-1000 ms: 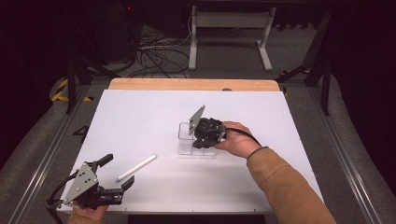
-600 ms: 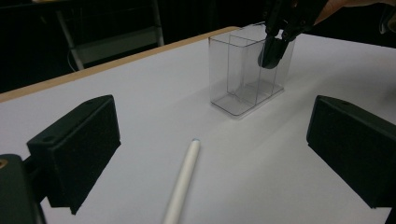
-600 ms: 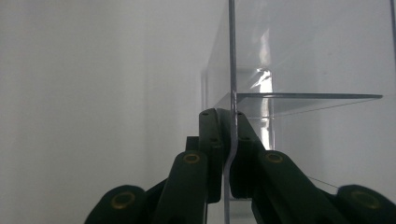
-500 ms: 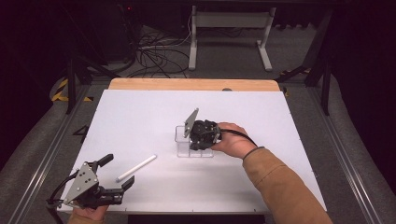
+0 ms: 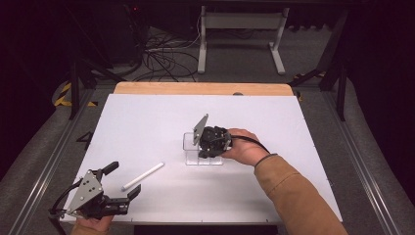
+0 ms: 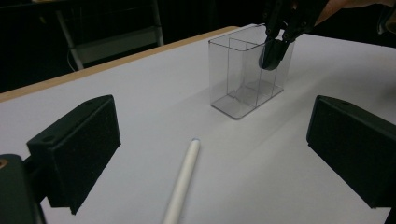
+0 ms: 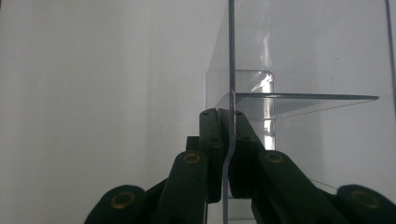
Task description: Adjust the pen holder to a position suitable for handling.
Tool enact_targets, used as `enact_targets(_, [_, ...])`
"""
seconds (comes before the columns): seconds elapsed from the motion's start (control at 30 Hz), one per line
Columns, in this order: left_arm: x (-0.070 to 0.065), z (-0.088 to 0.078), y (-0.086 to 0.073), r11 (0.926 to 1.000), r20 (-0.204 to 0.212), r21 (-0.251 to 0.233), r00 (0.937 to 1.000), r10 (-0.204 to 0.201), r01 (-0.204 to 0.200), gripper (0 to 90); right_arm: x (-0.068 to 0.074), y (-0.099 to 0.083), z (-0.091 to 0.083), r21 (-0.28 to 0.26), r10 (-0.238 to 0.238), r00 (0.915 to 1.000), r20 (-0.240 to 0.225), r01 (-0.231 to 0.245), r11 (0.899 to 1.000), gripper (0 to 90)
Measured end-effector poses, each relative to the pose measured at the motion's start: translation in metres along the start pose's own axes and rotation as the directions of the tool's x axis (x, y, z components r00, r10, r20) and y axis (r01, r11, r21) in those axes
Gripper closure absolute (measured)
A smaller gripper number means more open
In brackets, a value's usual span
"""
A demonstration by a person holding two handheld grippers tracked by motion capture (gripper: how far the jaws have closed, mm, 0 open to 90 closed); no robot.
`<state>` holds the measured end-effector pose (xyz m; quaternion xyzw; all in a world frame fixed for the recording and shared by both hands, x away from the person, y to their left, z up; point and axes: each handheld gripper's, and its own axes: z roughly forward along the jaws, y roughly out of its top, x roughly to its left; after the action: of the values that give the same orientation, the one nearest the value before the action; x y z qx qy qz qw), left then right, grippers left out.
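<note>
One clear box (image 5: 203, 152) and one white stick (image 5: 143, 176) on the table (image 5: 147, 122). Right gripper (image 7: 229, 135) pinches the box wall mid-table; left gripper (image 5: 122, 181) gapes wide at the near left corner, open room all round.

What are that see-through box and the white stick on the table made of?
The clear box looks like glossy acrylic or similar hard plastic: you see straight through its thin walls and divider, and the edges catch light. The white stick looks like matte plastic or chalk; its smooth, dull surface leaves that open.
</note>
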<state>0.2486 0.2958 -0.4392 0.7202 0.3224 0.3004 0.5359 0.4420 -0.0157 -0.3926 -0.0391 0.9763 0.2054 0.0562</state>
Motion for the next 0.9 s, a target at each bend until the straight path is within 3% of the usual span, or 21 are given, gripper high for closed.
enact_targets(0.17, [0.0,0.0,0.0,1.0,0.002,0.003,1.0,0.002,-0.002,3.5,0.0,0.0,-0.001,-0.001,0.0,1.0,0.001,0.0,1.0,85.7])
enact_targets(0.27, [0.0,0.0,0.0,1.0,0.001,0.001,1.0,0.0,0.0,3.5,0.0,-0.002,-0.005,-0.026,0.012,0.9998,0.018,-0.012,1.0,78.3])
enact_targets(0.33, [0.0,0.001,0.0,1.0,0.002,0.0,1.0,0.001,-0.001,3.5,0.0,-0.004,-0.012,-0.07,0.035,0.9991,0.024,-0.033,0.997,70.0])
enact_targets(0.47, [0.001,0.002,0.0,1.0,0.003,0.004,1.0,0.004,-0.004,3.5,0.003,-0.01,-0.026,-0.161,0.076,0.9957,0.054,-0.066,0.985,44.5])
enact_targets(0.7, [0.001,0.005,0.002,0.9999,0.009,0.01,1.0,0.004,-0.004,3.5,0.01,-0.017,-0.043,-0.258,0.131,0.9859,0.105,-0.1,0.961,26.2])
enact_targets(0.9, [0.003,0.006,0.002,0.9999,0.018,0.014,0.9998,-0.01,0.01,3.1,0.014,-0.025,-0.057,-0.333,0.188,0.9743,0.124,-0.138,0.933,16.2])
